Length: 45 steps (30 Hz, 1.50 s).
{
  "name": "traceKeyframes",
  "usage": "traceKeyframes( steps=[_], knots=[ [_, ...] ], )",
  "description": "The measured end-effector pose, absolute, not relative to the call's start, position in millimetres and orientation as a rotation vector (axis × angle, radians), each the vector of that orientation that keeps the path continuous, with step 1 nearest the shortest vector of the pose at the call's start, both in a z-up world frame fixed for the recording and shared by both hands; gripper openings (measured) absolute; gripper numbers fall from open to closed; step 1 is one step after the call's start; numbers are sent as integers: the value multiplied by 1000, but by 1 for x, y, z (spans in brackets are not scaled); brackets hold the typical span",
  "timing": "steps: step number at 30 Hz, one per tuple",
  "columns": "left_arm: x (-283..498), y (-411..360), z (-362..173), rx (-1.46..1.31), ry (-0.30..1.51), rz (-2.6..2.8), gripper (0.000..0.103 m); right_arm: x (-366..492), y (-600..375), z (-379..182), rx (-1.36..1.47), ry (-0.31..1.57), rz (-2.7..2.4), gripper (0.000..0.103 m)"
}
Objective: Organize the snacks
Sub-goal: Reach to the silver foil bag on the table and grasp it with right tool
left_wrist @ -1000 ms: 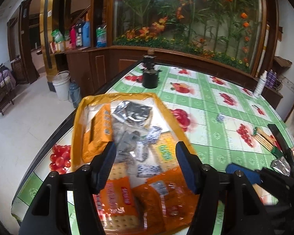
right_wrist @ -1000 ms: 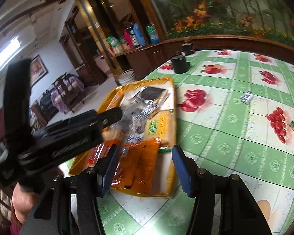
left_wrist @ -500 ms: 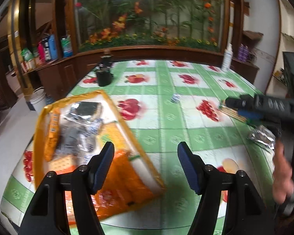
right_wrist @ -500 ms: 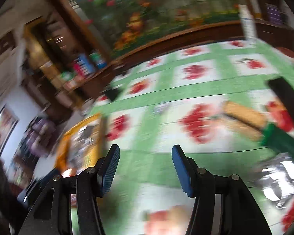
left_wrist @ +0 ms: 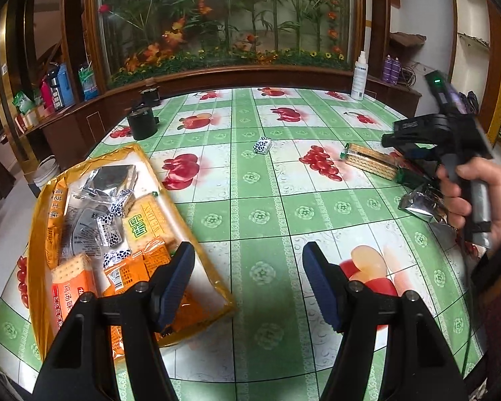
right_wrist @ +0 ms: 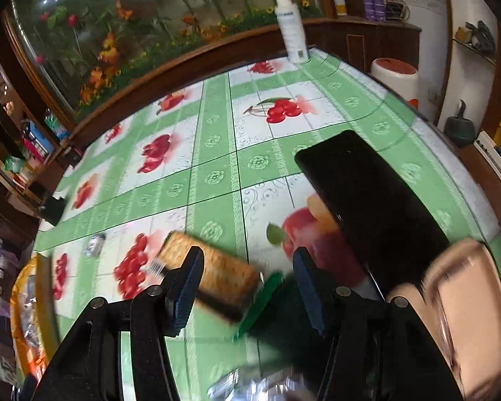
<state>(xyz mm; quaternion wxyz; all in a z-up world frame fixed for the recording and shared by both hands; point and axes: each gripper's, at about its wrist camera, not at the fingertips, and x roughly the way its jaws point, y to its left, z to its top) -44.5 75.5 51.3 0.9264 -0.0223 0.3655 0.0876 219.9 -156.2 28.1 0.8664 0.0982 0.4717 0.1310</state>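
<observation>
"WE DAY" is read on a yellow cracker pack [left_wrist: 147, 224] in the orange tray [left_wrist: 36, 234], while both grippers' fingers [left_wrist: 177, 277] are held released, grasping nothing, above the worktop [left_wrist: 260, 207].

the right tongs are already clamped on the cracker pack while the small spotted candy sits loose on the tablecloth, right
Not quite. In the right wrist view the right tongs are open over the cracker pack, not clamped on it. The rest holds: the left wrist view shows the small spotted candy loose on the tablecloth.
</observation>
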Motion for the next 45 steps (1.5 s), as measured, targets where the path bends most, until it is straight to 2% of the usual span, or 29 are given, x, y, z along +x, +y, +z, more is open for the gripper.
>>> traceKeyframes(
  steps=[8,11,15,17,28,34,36,38,45],
  knots=[
    [-42,78,50,-63,761,189,66,199,-102,11,163,1089,562,59],
    [-43,80,50,-59,759,192,66,173,-94,19,259,1121,789,60],
    [-46,89,52,-69,757,194,66,160,-122,51,198,989,664,60],
    [-46,94,51,-81,760,197,66,157,-144,58,185,962,590,68],
    [-48,90,50,-85,760,156,66,142,-178,31,58,1060,432,72],
    [-51,95,53,-105,756,168,66,106,-162,31,111,1108,619,73],
    [-52,94,55,-101,753,167,66,93,-160,43,37,1036,588,73],
    [-54,92,56,-92,749,163,66,82,-158,48,-30,986,600,78],
    [-51,90,56,-95,755,159,66,47,-145,37,-251,968,788,82]
  ],
)
